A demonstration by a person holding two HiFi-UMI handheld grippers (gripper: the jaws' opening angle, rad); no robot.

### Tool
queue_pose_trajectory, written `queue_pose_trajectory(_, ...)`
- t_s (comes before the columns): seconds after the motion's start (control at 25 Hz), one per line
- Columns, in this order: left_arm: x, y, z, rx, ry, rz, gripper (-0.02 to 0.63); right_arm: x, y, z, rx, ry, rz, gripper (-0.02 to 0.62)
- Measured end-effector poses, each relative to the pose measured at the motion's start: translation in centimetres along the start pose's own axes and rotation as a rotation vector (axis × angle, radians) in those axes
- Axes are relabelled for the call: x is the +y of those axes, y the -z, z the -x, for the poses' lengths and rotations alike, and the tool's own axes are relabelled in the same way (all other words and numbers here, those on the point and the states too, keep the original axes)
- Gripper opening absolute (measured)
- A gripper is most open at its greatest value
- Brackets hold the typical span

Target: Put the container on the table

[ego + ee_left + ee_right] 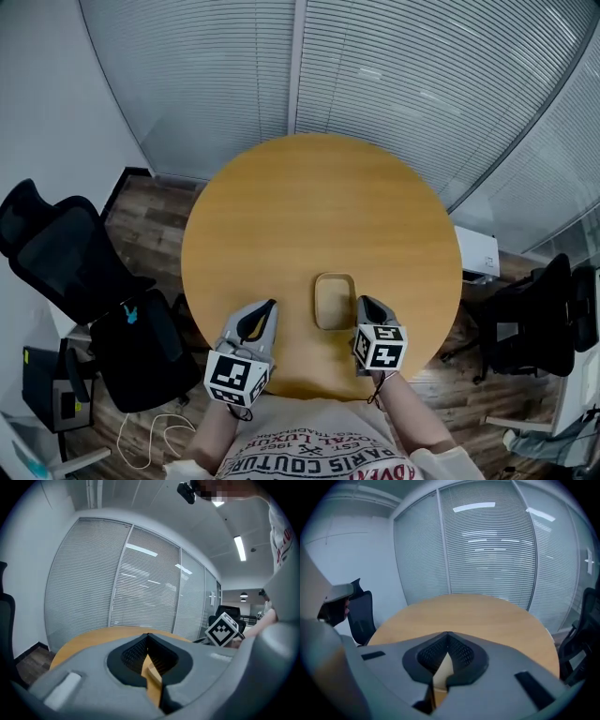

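Observation:
A shallow tan rectangular container (335, 301) sits flat on the round wooden table (319, 206), near its front edge. My left gripper (271, 306) hovers to the container's left, apart from it, with its jaws together and nothing in them. My right gripper (364, 302) is just right of the container, also shut and empty. In the left gripper view the jaws (148, 635) meet at the tips, and a tan corner of the container (153, 673) shows through the gap below. The right gripper view likewise has the jaws (448, 633) closed over the tabletop (478, 616).
Black office chairs stand to the left (56, 253) and to the right (534, 319) of the table. A glass wall with blinds (375, 66) curves behind it. A white box (478, 251) rests on the floor at the right.

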State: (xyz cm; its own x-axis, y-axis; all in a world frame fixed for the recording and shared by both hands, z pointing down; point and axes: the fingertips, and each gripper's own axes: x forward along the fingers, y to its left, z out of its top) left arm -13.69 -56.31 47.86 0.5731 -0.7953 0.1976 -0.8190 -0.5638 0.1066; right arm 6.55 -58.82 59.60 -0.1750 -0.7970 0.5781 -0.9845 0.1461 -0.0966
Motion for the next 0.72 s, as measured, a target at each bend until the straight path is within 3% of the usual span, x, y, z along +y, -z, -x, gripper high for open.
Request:
queue_pose_trajectory(0.16,-0.6,-1.0,0.2,-0.02,0.008,-0.016,0.006,1.0,-2.9,2.7,-0.103,-0.026,0.021,0.009)
queue_pose_trajectory(0.32,-1.2,-2.1,0.5,-0.046,0.011,-0.032,0.006,3.0,-6.3,5.9,-0.273,-0.095,0.125,0.008)
queue_pose_trajectory(0.56,-1.9,-2.7,1.2,-0.065,0.005,-0.046,0.006,5.4,-9.3,10.9,-0.498,-0.12,0.291,0.008)
queue_pose_trajectory(0.72,-2.1,-2.8,1.6,-0.069,-0.005,-0.053,0.006,5.7,-10.2,12.8,-0.598,-0.165,0.279,0.008)
